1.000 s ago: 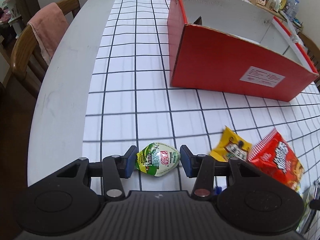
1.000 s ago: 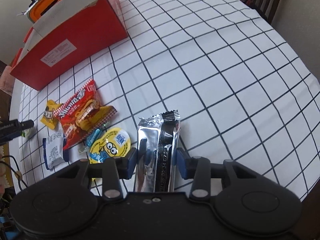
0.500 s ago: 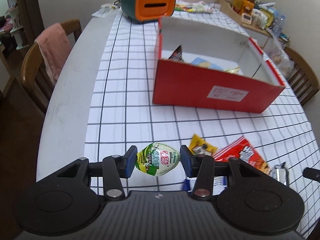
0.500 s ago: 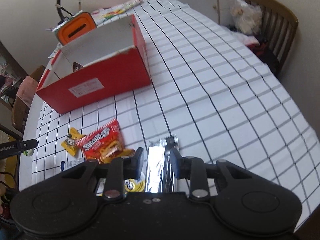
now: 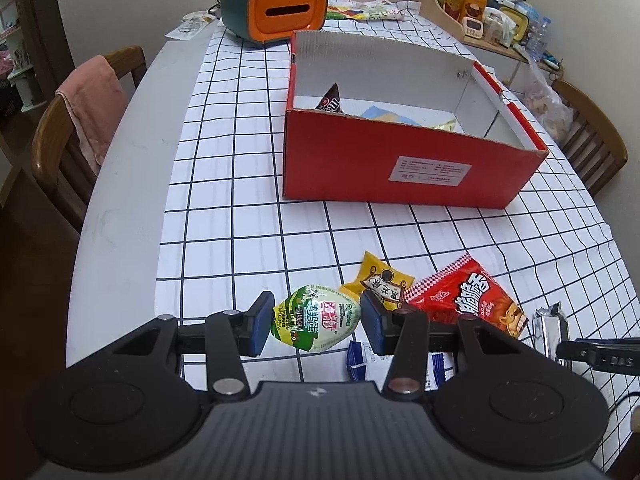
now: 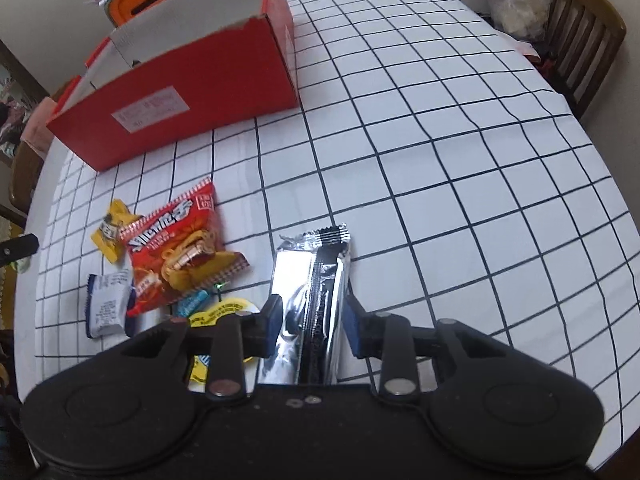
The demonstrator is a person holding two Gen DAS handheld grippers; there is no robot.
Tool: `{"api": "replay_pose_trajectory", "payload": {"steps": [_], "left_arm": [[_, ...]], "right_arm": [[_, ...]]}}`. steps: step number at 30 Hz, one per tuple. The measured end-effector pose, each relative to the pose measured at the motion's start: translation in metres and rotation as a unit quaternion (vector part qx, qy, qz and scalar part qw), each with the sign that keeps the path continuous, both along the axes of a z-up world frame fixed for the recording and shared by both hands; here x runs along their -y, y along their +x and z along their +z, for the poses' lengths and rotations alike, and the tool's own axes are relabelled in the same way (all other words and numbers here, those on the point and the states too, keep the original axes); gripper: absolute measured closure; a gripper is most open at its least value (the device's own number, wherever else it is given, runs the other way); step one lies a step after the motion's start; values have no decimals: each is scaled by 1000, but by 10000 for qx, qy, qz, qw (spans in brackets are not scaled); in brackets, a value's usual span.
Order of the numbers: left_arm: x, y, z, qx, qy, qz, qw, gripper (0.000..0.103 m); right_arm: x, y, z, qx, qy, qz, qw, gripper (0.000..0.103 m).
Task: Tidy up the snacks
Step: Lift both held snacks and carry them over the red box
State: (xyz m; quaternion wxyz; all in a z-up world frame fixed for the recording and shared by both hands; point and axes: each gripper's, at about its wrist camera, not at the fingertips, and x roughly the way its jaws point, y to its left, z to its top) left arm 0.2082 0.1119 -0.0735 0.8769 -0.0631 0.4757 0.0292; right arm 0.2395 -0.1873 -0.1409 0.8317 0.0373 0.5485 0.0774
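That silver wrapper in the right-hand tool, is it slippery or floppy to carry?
Probably slippery: the silver wrapper is glossy foil with bright glare. It seems fairly stiff, since the end sticking out past the right gripper stays straight rather than drooping. Likely light too; the pads barely dent it.

Matte black tool bodies, blue finger pads, round silver pivot screws.
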Motion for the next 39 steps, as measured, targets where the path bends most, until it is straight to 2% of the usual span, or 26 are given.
{"api": "replay_pose_trajectory", "payload": {"steps": [2,4,6,7,11,15,18,23,31,39], "left_arm": [[0,0,0,-1,-2,2,10000,57],[0,0,1,-8,-9,1,10000,57],[-1,0,1,-6,1,2,10000,57],[-1,0,1,-4,-1,3,10000,57],[-3,-1,0,-12,-5,11,10000,57],[-4,-1,-1,-31,-9,20,10000,57],[-5,-1,-3,-56,-8,16,10000,57],[-3,0,-3,-67,-31,-12,10000,57],[2,-3,2,-23,-123,-88,9999,57],[10,0,16,116,-185,-209,9995,57]], "right_arm": [[-3,3,-4,17,-60,88,9999,66],[-7,5,-7,62,-159,122,9998,52],[-13,8,-10,71,-338,156,9993,21],[-14,8,-10,134,-321,169,9993,20],[-19,8,-15,53,-496,176,9986,25],[-18,8,-16,120,-455,114,9988,31],[-20,10,-15,148,-602,145,9980,49],[-20,7,-15,295,-741,218,9966,58],[-8,-4,0,499,-445,135,9977,60],[-2,-11,35,949,-152,105,9953,61]]}}
